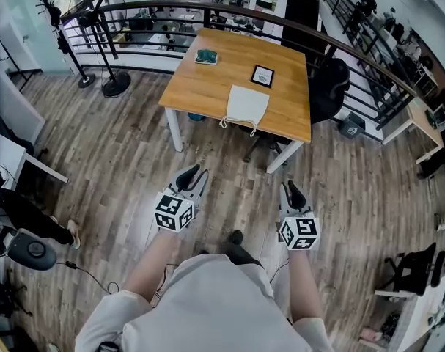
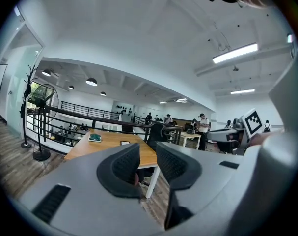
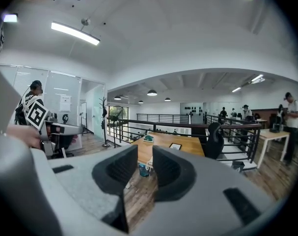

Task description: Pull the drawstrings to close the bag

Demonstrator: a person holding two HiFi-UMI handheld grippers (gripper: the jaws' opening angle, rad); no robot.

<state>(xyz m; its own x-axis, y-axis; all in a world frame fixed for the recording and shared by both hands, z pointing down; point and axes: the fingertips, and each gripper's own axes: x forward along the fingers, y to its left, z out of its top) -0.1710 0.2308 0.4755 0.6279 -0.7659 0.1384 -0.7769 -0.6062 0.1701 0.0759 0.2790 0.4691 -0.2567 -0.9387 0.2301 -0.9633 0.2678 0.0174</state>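
Note:
A white drawstring bag (image 1: 248,105) lies flat near the front edge of a wooden table (image 1: 207,86), far ahead of me. Its cords (image 1: 237,126) hang over that edge. My left gripper (image 1: 193,176) and right gripper (image 1: 292,193) are held side by side above the wooden floor, well short of the table and touching nothing. In the left gripper view the left gripper (image 2: 148,157) shows a gap between its dark pads, with nothing in it. The right gripper (image 3: 145,162) likewise stands open and holds nothing, pointing at the table (image 3: 171,149).
On the table also lie a teal object (image 1: 205,56) and a small black-framed square (image 1: 262,75). A black office chair (image 1: 328,86) stands at its right, and a curved railing (image 1: 207,7) runs behind. A fan stand (image 1: 113,83) is at the back left. A blue bin (image 3: 143,169) sits under the table.

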